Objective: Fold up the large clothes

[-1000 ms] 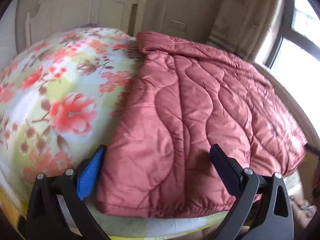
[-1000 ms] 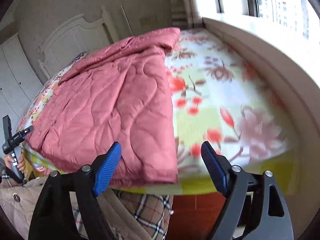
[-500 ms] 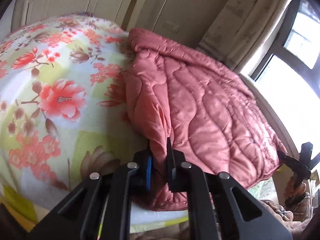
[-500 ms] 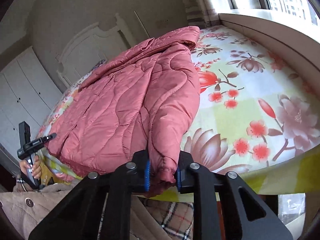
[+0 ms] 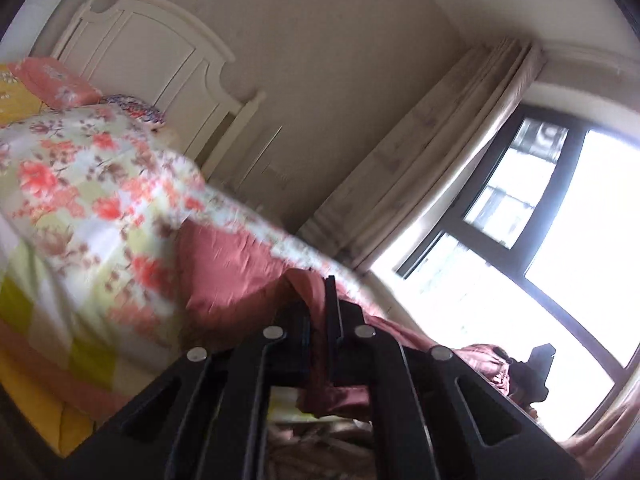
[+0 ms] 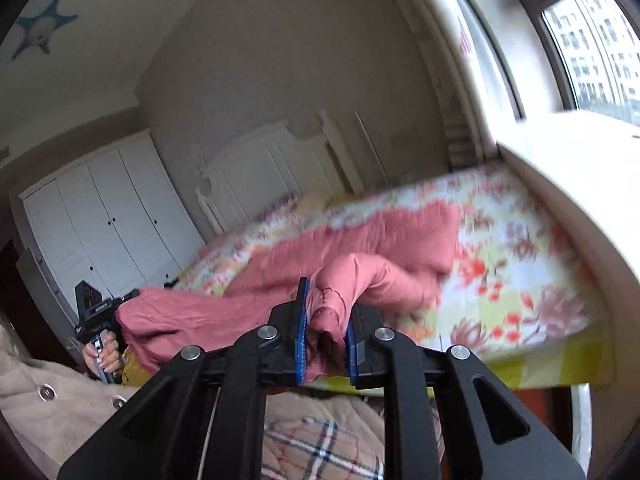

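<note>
Pinching the near hem of the pink quilted coat (image 6: 352, 248), both claws grip it above the foot edge of the bed (image 6: 532, 280): the left gripper (image 5: 318, 320) is pressed tight on a fold of cloth, the right gripper (image 6: 326, 336) clamps a bunched corner between its blue pads, and the coat's far part trails back across the bed's flowered cover

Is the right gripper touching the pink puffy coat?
Touching. In the right wrist view, the right gripper has its blue pads squeezed on a bunched edge of the pink quilted coat, which sticks up between them.
</note>
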`<state>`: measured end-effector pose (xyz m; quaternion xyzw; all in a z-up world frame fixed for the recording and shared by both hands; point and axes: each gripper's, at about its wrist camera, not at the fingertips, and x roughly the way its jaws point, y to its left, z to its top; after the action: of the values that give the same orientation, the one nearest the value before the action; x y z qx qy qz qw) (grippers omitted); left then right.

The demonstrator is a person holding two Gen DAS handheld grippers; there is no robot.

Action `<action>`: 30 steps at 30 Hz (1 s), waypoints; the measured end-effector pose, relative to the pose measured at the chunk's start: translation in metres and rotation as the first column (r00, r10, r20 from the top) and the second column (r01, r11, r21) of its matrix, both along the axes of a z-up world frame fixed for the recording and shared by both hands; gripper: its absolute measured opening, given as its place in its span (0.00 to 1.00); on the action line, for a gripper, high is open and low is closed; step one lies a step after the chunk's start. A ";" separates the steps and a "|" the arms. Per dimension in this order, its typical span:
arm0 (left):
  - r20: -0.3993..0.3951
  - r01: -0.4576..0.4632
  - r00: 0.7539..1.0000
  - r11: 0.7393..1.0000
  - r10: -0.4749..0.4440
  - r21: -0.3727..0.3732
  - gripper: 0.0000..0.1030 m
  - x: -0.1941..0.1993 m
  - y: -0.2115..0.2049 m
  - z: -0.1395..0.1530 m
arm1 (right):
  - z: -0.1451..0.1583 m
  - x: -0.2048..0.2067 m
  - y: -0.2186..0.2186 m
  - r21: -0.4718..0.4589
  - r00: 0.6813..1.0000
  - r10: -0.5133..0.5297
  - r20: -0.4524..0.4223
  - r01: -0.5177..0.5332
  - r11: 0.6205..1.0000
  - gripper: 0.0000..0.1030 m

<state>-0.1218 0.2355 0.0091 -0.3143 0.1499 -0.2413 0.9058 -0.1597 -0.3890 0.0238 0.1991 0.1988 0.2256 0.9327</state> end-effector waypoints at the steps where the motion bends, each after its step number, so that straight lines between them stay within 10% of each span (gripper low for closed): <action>1: -0.003 -0.007 1.000 1.000 0.007 -0.002 0.05 0.013 0.000 0.006 | 0.009 0.003 0.000 0.005 1.000 -0.005 0.017 0.005 1.000 0.17; 9: -0.189 -0.070 0.979 0.995 0.082 0.072 0.12 0.202 -0.026 0.051 | 0.044 0.170 0.004 -0.054 0.987 -0.101 -0.121 0.095 0.994 0.18; 11: -0.286 -0.080 0.953 0.993 0.100 0.081 0.37 0.262 -0.031 0.041 | 0.038 0.221 -0.002 -0.056 0.972 -0.140 -0.187 0.132 0.990 0.19; 13: -0.384 -0.117 0.915 0.992 0.122 0.036 0.68 0.299 -0.023 0.017 | 0.020 0.280 -0.009 -0.030 0.950 -0.153 -0.274 0.150 0.988 0.46; 16: -0.411 -0.279 0.872 0.960 0.264 0.024 0.75 0.305 0.005 -0.003 | -0.015 0.326 -0.037 0.104 0.904 -0.208 -0.374 0.264 0.959 0.96; 20: -0.372 -0.217 0.890 0.962 0.264 0.165 0.75 0.302 0.005 -0.005 | -0.046 0.328 -0.072 0.346 0.930 -0.144 -0.339 0.266 0.900 0.96; 26: -0.403 0.004 0.899 0.917 0.171 0.399 0.76 0.323 -0.045 -0.021 | -0.078 0.334 -0.059 0.032 0.892 -0.189 -0.411 0.221 0.975 0.96; 30: -0.437 0.082 0.886 0.876 0.154 0.474 0.75 0.343 -0.078 -0.040 | -0.103 0.342 -0.042 0.004 0.872 -0.122 -0.474 0.141 0.990 0.96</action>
<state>0.2216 0.1579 -0.0307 -0.1308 0.4101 -0.0975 0.8973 0.1822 -0.4310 -0.0790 0.2791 0.4016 0.1100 0.8653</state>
